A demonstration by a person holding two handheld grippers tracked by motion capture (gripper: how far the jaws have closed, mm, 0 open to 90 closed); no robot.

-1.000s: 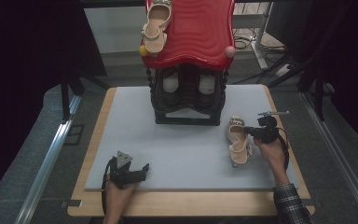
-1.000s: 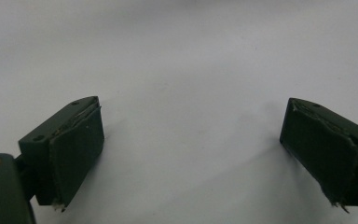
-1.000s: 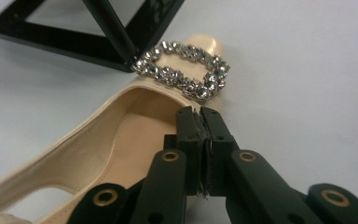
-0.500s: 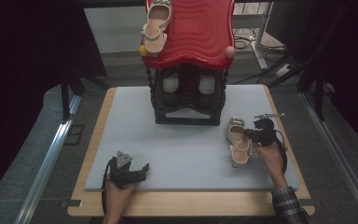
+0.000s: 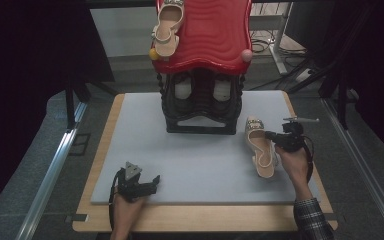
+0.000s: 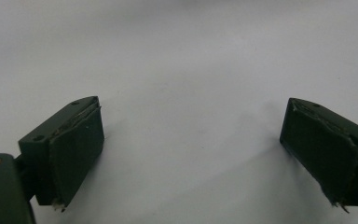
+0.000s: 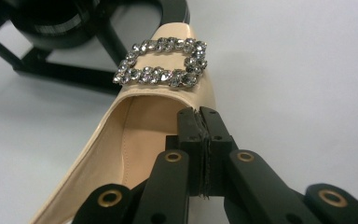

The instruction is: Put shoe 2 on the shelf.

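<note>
- Looks like the job is getting a pair of beige shoes up onto the red wavy-topped rack (image 5: 215, 35). One shoe (image 5: 167, 25) already sits up there at the left, so I'd call it about half done.
- The second shoe (image 5: 259, 146) lies flat on the grey mat (image 5: 200, 165), just beside the rack's black base (image 5: 200, 117), on its right.
- The right gripper (image 5: 271, 136) is on that shoe. In the right gripper view its fingers (image 7: 200, 140) are pressed together right at the shoe's (image 7: 135, 135) side rim, behind the buckle. They seem to pinch the thin edge, though I can't see the grip line cleanly.
- Left to do, as I read it: lift it and set it on top next to its twin.
- The left gripper (image 5: 147, 182) rests at the near left of the mat, well apart from everything, fingers (image 6: 74, 149) spread wide with nothing between them.
- Materials: the shoe is glossy patent-looking beige with a smooth lining and a rectangular rhinestone buckle (image 7: 161, 63). The red top is shiny ribbed plastic with ball knobs at its corners. The mat is matte and plain over a wooden tabletop (image 5: 205, 220).
- The finger pads look like dark rubbery foam, a bit frayed at the edges.
</note>
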